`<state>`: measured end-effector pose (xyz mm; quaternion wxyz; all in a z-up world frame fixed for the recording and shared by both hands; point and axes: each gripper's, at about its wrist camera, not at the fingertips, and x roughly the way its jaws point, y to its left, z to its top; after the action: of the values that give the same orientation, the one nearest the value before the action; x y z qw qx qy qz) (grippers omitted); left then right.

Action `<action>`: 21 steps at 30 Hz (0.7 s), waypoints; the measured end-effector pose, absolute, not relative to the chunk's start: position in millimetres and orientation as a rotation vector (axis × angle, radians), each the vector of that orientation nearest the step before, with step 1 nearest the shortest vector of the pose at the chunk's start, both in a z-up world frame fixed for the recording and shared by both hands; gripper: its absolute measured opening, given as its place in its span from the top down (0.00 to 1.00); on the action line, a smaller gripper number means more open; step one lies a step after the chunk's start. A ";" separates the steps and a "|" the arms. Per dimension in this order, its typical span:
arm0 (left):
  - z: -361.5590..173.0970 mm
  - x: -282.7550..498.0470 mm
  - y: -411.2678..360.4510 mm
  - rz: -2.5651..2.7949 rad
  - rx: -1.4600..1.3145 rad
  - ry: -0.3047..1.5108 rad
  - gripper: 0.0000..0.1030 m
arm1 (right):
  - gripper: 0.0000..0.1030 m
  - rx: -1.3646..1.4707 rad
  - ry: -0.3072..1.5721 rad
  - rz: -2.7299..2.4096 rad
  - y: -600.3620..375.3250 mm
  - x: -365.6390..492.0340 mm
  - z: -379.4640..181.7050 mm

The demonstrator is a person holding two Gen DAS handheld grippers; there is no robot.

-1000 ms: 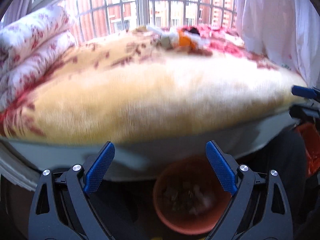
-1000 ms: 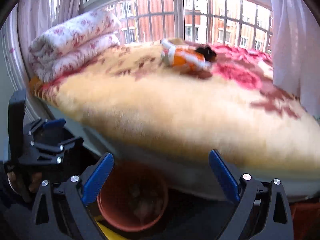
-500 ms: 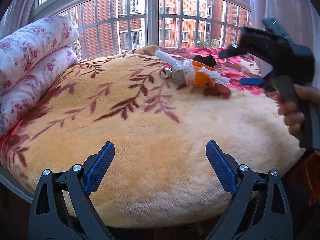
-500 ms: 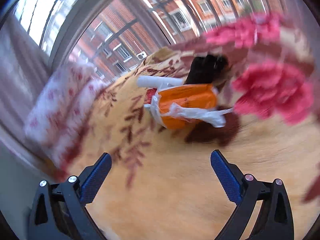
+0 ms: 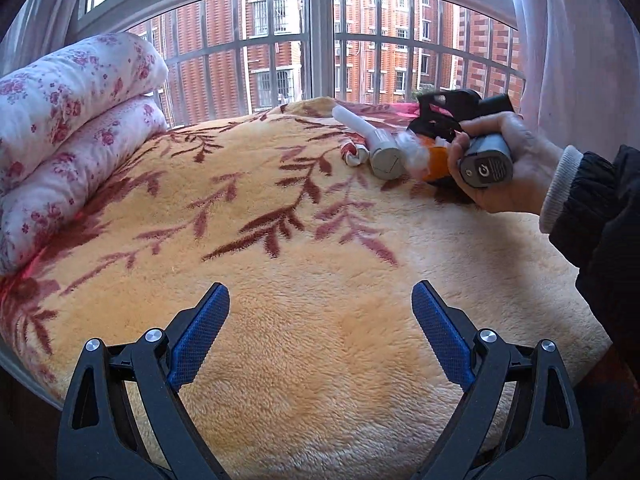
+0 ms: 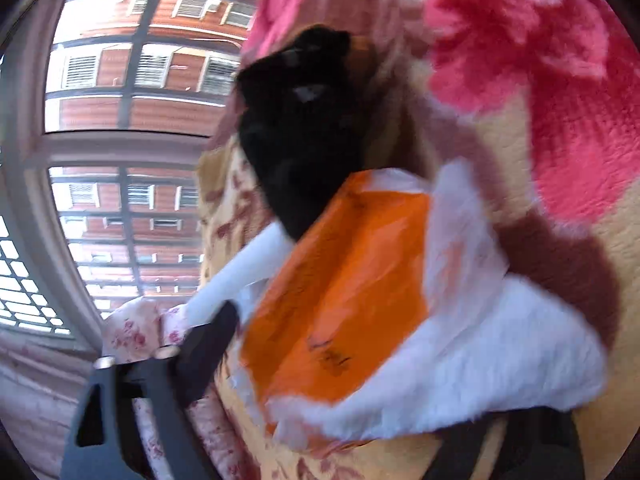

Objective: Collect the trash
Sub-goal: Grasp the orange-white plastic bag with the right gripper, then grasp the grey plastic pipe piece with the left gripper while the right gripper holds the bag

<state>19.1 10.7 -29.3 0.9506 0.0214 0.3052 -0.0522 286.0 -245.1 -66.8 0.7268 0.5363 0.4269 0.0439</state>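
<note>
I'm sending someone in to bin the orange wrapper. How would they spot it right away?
Look at the bed's yellow floral blanket below the barred window. Near its far edge lies a small litter pile, where the right gripper is closing. The orange wrapper is the only bright orange piece, edged with white tissue, between a black scrap and a white tube.

Yellow floral blanket (image 5: 320, 300) carries folded quilt (image 5: 68, 140) and trash pile (image 5: 388, 152)
</note>
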 end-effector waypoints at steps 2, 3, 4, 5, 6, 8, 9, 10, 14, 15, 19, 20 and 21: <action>-28.2 20.4 11.2 -0.107 0.034 0.627 0.12 | 0.70 1.140 0.947 0.134 -249.9 279.3 -63.0; -27.4 22.0 11.3 -0.111 0.026 0.632 0.12 | 0.70 1.115 0.936 0.152 -253.8 273.6 -59.3; -25.6 25.5 10.5 -0.119 0.015 0.640 0.12 | 0.70 1.063 0.903 0.159 -262.5 257.6 -49.9; -24.0 28.9 9.3 -0.121 0.008 0.645 0.12 | 0.71 1.026 0.885 0.172 -268.1 248.0 -43.7; -20.6 35.2 5.4 -0.122 0.005 0.653 0.12 | 0.71 0.979 0.864 0.190 -274.5 236.8 -36.6; -13.7 47.8 -4.5 -0.134 0.006 0.664 0.12 | 0.71 0.858 0.820 0.232 -286.8 198.9 -20.8; -11.6 52.7 -8.9 -0.143 0.008 0.667 0.12 | 0.71 0.795 0.799 0.258 -291.1 179.8 -15.4; -6.7 63.2 -17.3 -0.148 0.007 0.671 0.12 | 0.71 0.735 0.782 0.267 -290.9 161.5 -9.6; 15.3 112.8 -58.2 -0.225 0.004 0.646 0.12 | 0.70 0.464 0.698 0.255 -281.7 82.9 -2.2; 20.0 125.1 -68.0 -0.255 0.012 0.643 0.12 | 0.69 0.451 0.683 0.251 -288.0 67.9 -6.7; 30.5 185.9 -104.1 -0.333 0.065 0.644 0.12 | 0.69 0.509 0.651 0.240 -307.7 41.4 -30.5; 29.4 200.4 -107.8 -0.343 0.066 0.657 0.12 | 0.68 0.515 0.648 0.241 -310.6 40.8 -34.1; 25.2 221.7 -110.1 -0.335 0.064 0.687 0.12 | 0.68 0.516 0.644 0.242 -312.3 39.3 -36.2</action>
<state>221.7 -110.1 25.2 0.9274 0.0314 0.3351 -0.1636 39.3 -312.3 -36.2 0.9090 0.2499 0.3122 0.1173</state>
